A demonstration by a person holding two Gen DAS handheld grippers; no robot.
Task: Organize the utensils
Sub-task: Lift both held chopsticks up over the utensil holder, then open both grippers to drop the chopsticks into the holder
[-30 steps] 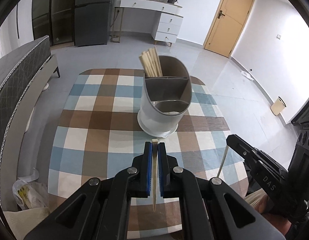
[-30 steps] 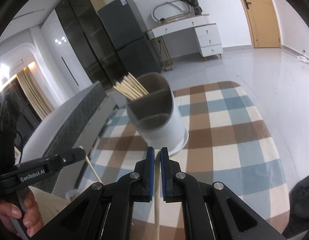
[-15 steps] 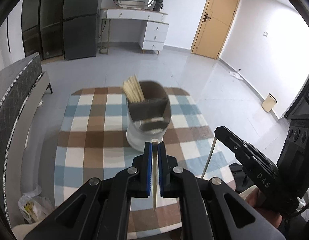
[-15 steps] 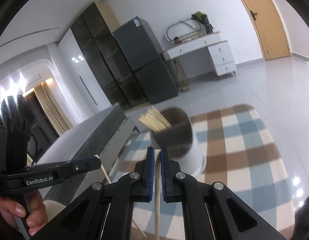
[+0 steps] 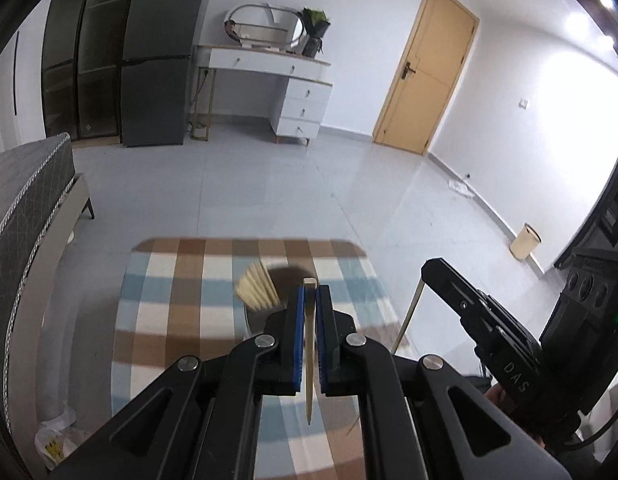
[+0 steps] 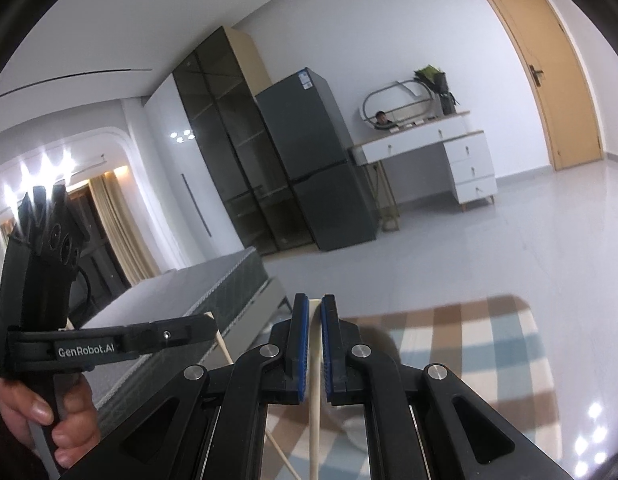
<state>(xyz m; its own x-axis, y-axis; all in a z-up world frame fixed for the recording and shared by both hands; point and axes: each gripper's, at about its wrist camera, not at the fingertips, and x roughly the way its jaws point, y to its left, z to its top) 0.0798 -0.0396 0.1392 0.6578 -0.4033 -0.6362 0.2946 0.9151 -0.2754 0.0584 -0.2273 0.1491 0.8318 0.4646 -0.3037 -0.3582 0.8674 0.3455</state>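
My left gripper (image 5: 309,292) is shut on a pale wooden chopstick (image 5: 309,364) that runs lengthwise between its blue pads. Below and just beyond it stands the grey-and-white utensil holder (image 5: 287,276), blurred, with a bundle of chopsticks (image 5: 256,290) in its far left compartment. My right gripper (image 6: 315,305) is shut on a second chopstick (image 6: 315,400), high above the checked table (image 6: 489,344); the holder is mostly hidden behind its fingers. Each gripper shows in the other's view: the right gripper (image 5: 431,272) with its stick (image 5: 409,314), the left gripper (image 6: 209,326) with its stick (image 6: 225,354).
The checked tablecloth (image 5: 169,320) covers a rounded table. A grey quilted bed (image 5: 25,208) lies left of it, with a plastic bag (image 5: 53,440) on the floor. A dark fridge (image 5: 161,60), white desk (image 5: 269,64), door (image 5: 425,72) and bin (image 5: 525,242) stand beyond. A hand (image 6: 41,412) grips the left handle.
Both grippers have risen with their chopsticks, so the holder and table sit lower and smaller in both views. The right view has tipped up toward the room.
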